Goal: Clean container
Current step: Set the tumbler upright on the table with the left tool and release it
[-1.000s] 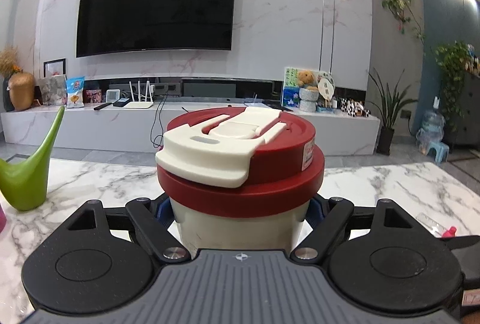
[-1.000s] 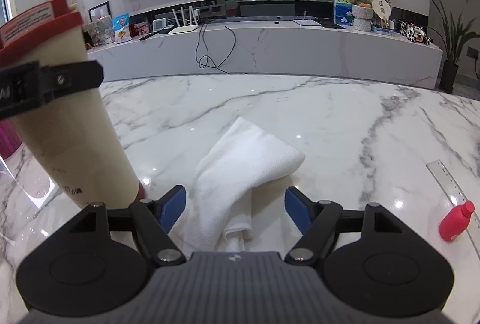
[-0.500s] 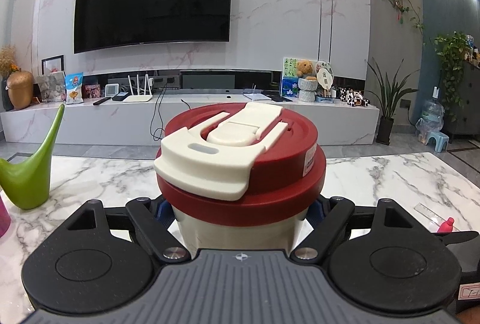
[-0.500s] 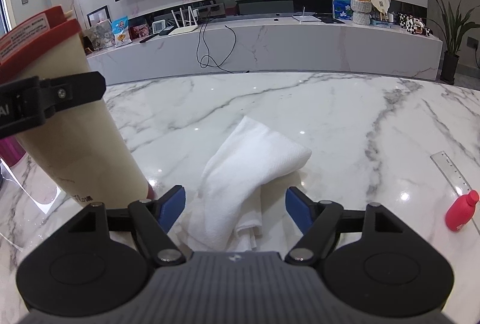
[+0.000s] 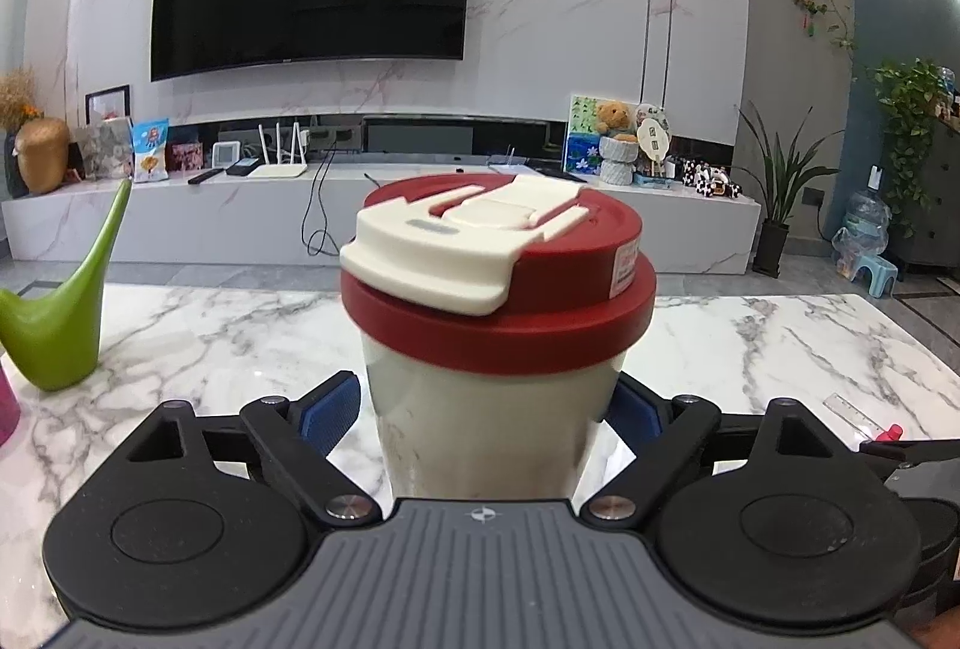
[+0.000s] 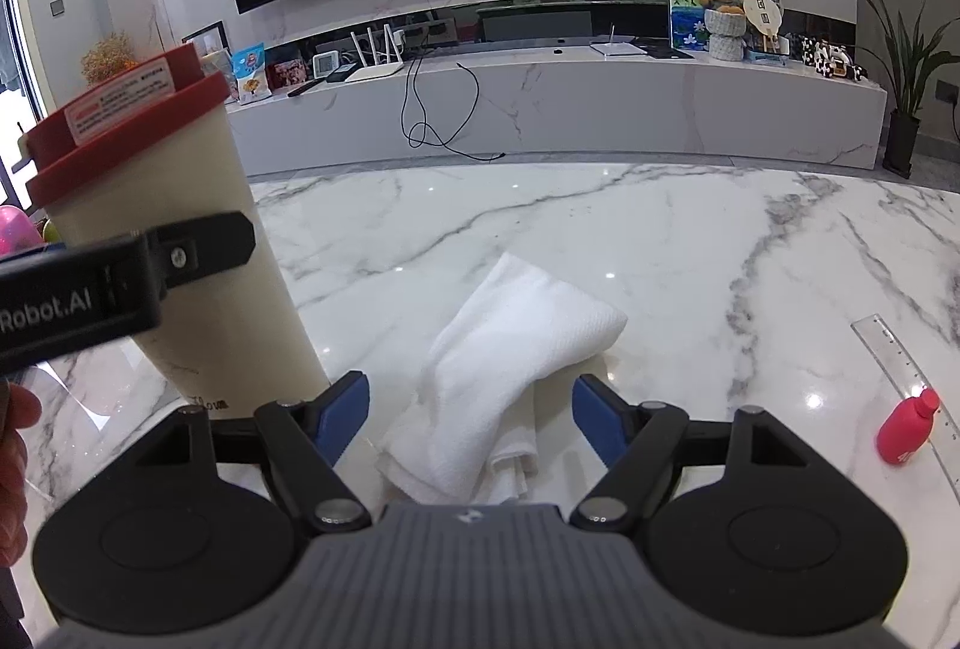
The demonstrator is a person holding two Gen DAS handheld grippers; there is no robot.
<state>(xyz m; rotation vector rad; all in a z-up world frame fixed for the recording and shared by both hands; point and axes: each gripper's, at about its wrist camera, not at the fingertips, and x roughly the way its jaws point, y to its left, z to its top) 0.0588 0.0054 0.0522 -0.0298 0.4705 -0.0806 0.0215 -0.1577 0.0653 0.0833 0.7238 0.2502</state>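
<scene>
Marble tabletop carries the tall cream container with red lid, standing upright between the left gripper's opening jaws, apparently released; the right gripper gapes wide around the folded white cloth, ready for wiping.

The container's base is hidden behind the left claw's housing, its label print is too small to be read, and the ruler is cut off at the edge.

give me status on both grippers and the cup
Left gripper opening, cream cup between its pads. Right gripper open over white cloth. Nothing blocking.
</scene>
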